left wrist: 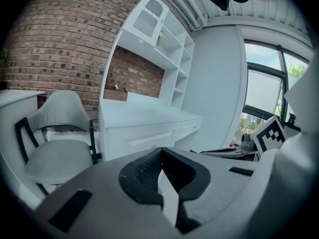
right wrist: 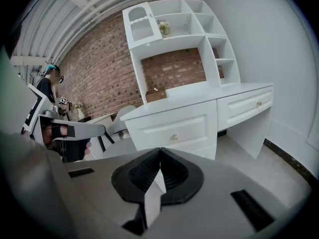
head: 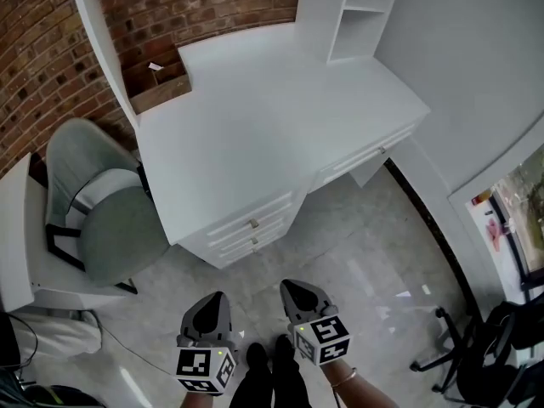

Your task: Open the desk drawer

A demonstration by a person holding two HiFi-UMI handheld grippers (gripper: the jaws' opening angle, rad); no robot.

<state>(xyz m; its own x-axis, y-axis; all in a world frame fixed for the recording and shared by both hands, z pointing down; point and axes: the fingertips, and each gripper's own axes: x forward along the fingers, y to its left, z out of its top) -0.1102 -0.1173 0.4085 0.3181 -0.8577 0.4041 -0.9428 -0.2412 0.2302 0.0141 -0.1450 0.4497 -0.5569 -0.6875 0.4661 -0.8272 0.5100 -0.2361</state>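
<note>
The white desk (head: 272, 134) stands ahead of me, and its stacked drawers (head: 253, 228) with small round knobs (head: 252, 223) are all closed. A wider closed drawer (head: 365, 155) sits over the knee space. In the right gripper view the top stacked drawer (right wrist: 174, 126) and its knob (right wrist: 174, 137) lie straight ahead. The desk front (left wrist: 149, 136) shows further off in the left gripper view. My left gripper (head: 218, 299) (left wrist: 159, 156) and right gripper (head: 293, 289) (right wrist: 159, 153) hang low over the floor, well short of the desk. Both are shut and hold nothing.
A grey-green chair (head: 110, 219) (left wrist: 55, 148) stands left of the drawers. White hutch shelves (head: 357, 11) rise at the desk's back against a brick wall (head: 51, 66). A black office chair base (head: 463, 355) is at the lower right. A person (right wrist: 50, 83) stands far left.
</note>
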